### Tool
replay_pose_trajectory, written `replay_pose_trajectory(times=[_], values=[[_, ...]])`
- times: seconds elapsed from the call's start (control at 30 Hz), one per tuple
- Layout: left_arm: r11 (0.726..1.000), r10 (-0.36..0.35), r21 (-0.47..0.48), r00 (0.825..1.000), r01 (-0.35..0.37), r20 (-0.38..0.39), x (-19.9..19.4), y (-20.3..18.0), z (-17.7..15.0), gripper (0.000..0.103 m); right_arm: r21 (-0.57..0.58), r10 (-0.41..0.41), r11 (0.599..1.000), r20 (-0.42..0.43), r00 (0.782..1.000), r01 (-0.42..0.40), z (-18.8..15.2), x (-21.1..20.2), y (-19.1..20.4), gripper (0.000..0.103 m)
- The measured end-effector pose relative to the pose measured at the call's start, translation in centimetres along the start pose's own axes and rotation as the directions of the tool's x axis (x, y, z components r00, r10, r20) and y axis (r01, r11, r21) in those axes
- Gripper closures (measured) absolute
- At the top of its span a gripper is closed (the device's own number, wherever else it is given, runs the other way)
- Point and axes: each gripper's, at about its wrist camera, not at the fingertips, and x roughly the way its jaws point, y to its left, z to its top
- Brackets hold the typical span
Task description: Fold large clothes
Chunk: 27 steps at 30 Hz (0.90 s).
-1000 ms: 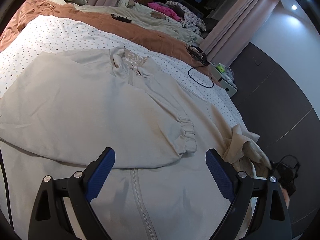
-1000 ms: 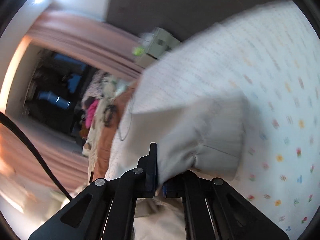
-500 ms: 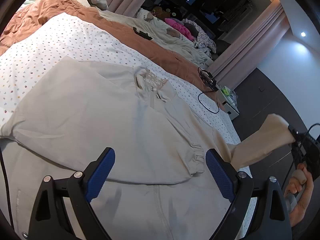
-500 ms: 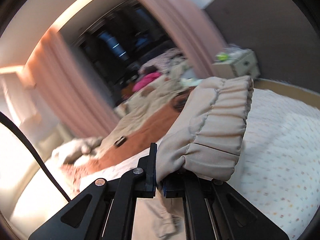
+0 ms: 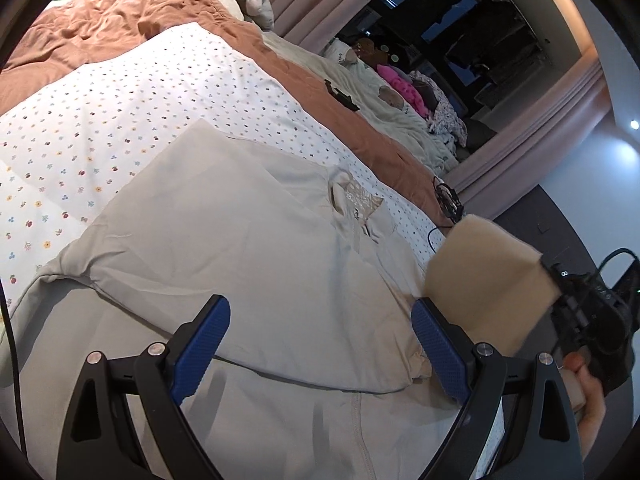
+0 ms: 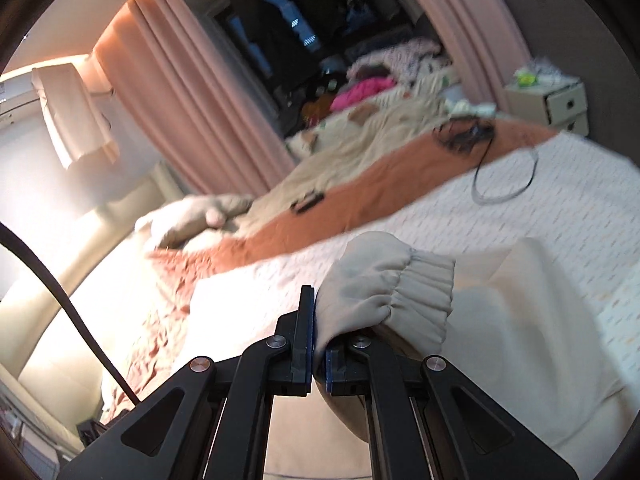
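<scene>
A large beige zip jacket (image 5: 256,264) lies spread on the dotted white sheet (image 5: 120,112) of a bed, one sleeve folded across its chest. My left gripper (image 5: 320,340) is open and empty, hovering over the jacket's front. My right gripper (image 6: 318,336) is shut on the other sleeve's elastic cuff (image 6: 404,296) and holds it lifted above the jacket body (image 6: 532,340). In the left wrist view the raised sleeve (image 5: 484,280) shows at the right with the right gripper (image 5: 560,296) behind it.
A rust-brown blanket (image 5: 120,28) and a pale duvet (image 5: 384,112) lie beyond the sheet. A black cable (image 6: 504,176) and a small black object (image 6: 306,202) rest on the bed. A white nightstand (image 6: 556,100) stands by pink curtains (image 6: 192,92).
My right gripper has carried the cuff up and inward over the jacket. The left gripper has tilted up and stayed open.
</scene>
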Motion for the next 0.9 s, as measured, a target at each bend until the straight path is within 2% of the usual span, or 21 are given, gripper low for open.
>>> replay_pose_trajectory(times=[0.17,0.23,0.33,0.4,0.43,0.5,0.53,0.57,0.67,0.77,0.9], values=[[0.999,0.008,-0.046,1.0,-0.007,0.021,-0.7,1.5,0.6,0.009,0.017,0.024,1.0,-0.097,0.995,-0.022,-0.9,3.4,1.4,0.102],[0.998,0.01,-0.068,0.999,-0.008,0.032,-1.1,1.9,0.7,0.009,0.035,0.01,0.999,-0.145,0.989,-0.005,-0.9,4.2,1.4,0.102],[0.997,0.016,-0.077,0.999,-0.013,0.045,-1.4,2.2,0.8,0.009,0.082,0.034,0.997,-0.24,0.97,-0.014,-0.4,5.5,0.6,0.102],[0.997,0.019,-0.078,0.999,-0.016,0.047,-1.4,2.2,0.9,0.009,0.115,0.057,0.993,-0.274,0.96,-0.026,0.0,5.4,-0.2,0.1],[0.997,0.02,-0.079,0.999,-0.016,0.046,-1.4,2.2,0.9,0.009,0.134,0.072,0.99,-0.283,0.956,-0.035,0.3,5.2,-0.8,0.094],[0.997,0.02,-0.076,0.999,-0.017,0.04,-1.2,2.1,0.9,0.009,0.168,0.101,0.984,-0.272,0.957,-0.056,0.8,4.1,-2.0,0.066],[0.997,0.019,-0.073,0.999,-0.016,0.036,-1.1,2.0,0.9,0.009,0.178,0.112,0.982,-0.255,0.96,-0.067,1.1,3.1,-2.6,0.037],[0.998,0.017,-0.068,0.999,-0.015,0.031,-1.0,1.9,0.8,0.009,0.188,0.122,0.979,-0.234,0.965,-0.079,0.9,2.2,-3.4,0.021],[0.999,0.013,-0.035,1.0,-0.012,0.014,-0.5,0.9,0.5,0.009,0.206,0.118,0.975,-0.192,0.974,-0.078,1.3,-0.6,-5.3,0.021],[1.0,0.008,0.014,1.0,-0.008,0.001,-0.1,-0.4,0.0,0.009,0.22,0.074,0.975,-0.193,0.978,-0.03,1.5,-3.0,-7.5,0.021],[0.995,-0.011,0.098,1.0,0.014,-0.026,0.9,-3.0,-1.0,0.009,0.286,-0.016,0.957,-0.125,0.992,0.052,1.0,-6.6,-11.6,0.021]])
